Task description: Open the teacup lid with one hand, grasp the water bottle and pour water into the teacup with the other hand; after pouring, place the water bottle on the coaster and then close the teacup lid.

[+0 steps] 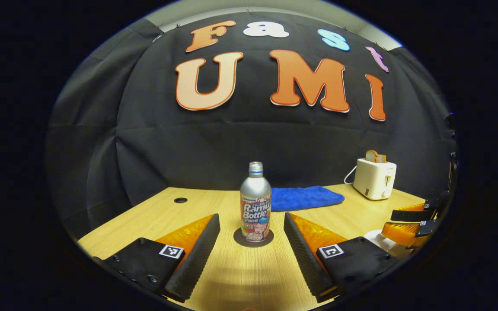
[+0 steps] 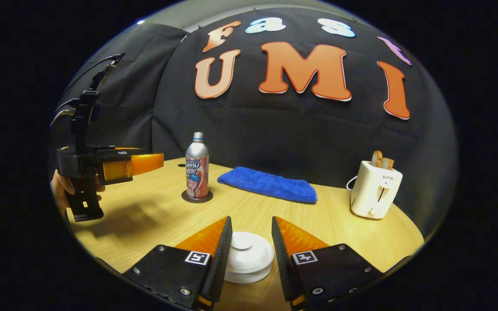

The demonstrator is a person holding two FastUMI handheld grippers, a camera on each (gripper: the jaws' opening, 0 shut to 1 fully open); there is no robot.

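Bottle stood upright on its coaster; lidded teacup sat between the right gripper's spread fingers.

The water bottle (image 1: 255, 203), a smooth metal cylinder with a narrow neck and a printed label, stood with its long axis vertical on a dark round coaster (image 1: 253, 239) on the pale wood-grain bench (image 1: 154, 211). The left gripper (image 1: 251, 242) was held wide open with the bottle ahead of its ribbed fingers (image 1: 197, 250), not touching. The right gripper (image 2: 251, 246) was open too, straddling the white teacup (image 2: 249, 270), whose round lid (image 2: 249, 252) with a flat knob was on; contact was unclear. Behind lay a fluffy blue towel (image 2: 268, 185), and at the right stood a boxy white toaster (image 2: 374, 190) holding bread. Nothing stood between either gripper and its object.
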